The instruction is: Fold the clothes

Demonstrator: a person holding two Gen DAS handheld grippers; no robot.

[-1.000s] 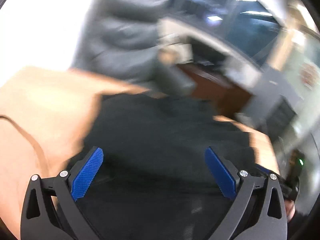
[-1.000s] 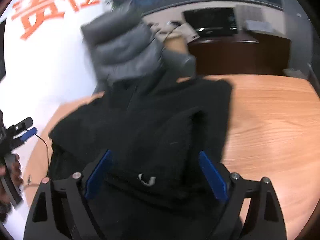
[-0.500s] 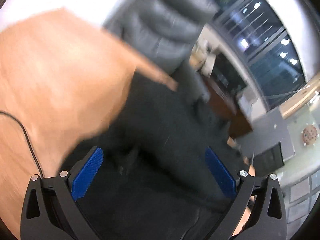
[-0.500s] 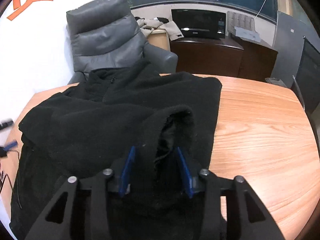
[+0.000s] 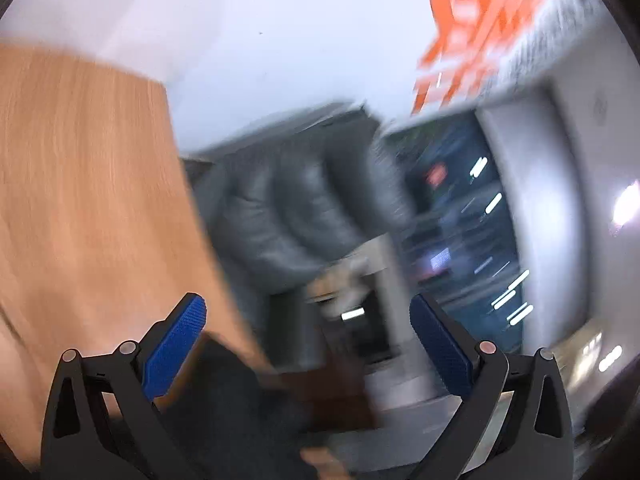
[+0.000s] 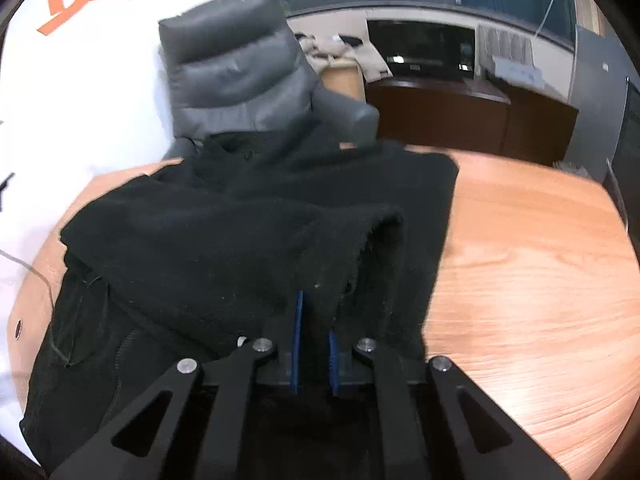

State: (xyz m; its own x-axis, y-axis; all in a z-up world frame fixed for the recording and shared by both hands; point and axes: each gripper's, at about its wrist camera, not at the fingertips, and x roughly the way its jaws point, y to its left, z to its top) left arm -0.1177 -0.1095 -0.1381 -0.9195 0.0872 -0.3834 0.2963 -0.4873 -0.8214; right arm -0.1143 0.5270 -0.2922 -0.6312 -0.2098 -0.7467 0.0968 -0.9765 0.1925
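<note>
A black fleece jacket [image 6: 224, 236] lies spread on the round wooden table [image 6: 532, 280], partly folded over itself. My right gripper [image 6: 316, 320] is shut on a raised fold of the jacket near its right side. My left gripper [image 5: 308, 332] is open and empty, tilted up and away from the table; only a dark corner of the jacket [image 5: 236, 408] shows low in its blurred view, beside the table top [image 5: 88, 208].
A grey padded armchair [image 6: 240, 76] stands behind the table's far edge, also in the left wrist view [image 5: 288, 208]. A dark cabinet with a monitor [image 6: 436, 92] is at the back. A thin cable [image 6: 32, 272] runs off the table's left edge.
My right gripper closed on the jacket fold and now pinches it tight. My left gripper swung up and away from the jacket, staying open.
</note>
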